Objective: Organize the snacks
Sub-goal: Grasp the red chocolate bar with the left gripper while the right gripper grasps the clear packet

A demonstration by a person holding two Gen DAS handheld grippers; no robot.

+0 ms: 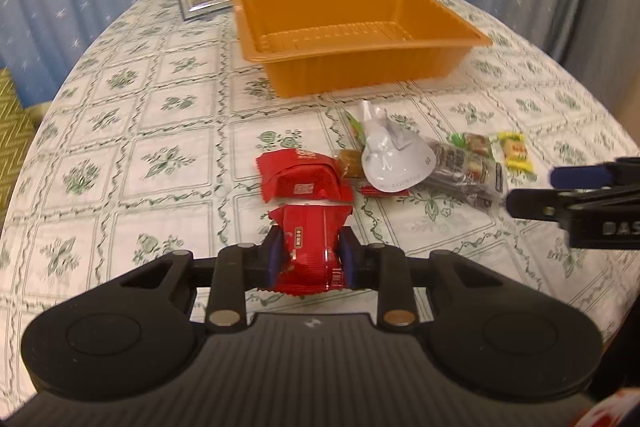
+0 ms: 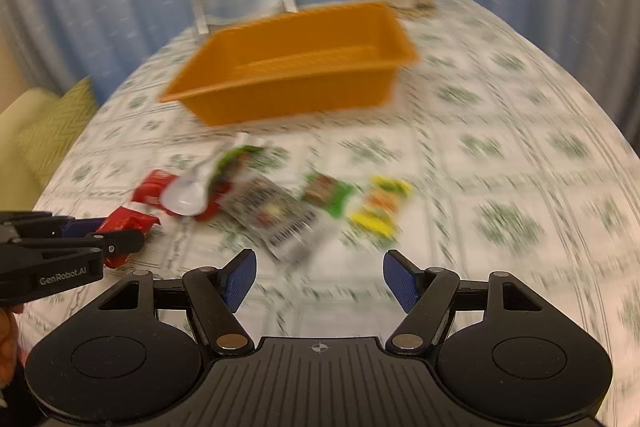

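left gripper (image 1: 310, 259) — clamped on red snack packet (image 1: 310, 247) | right gripper (image 2: 319, 279) — jaws apart, nothing between | orange tray (image 1: 360, 63) holds nothing

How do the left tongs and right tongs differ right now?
The left tongs are shut on a red snack packet; the right tongs stand open with nothing between the pads. The left tongs sit at the red end of the snack pile; the right tongs sit nearer the clear barcode packet and yellow packet. Both are black with blue pads and face the empty orange tray.
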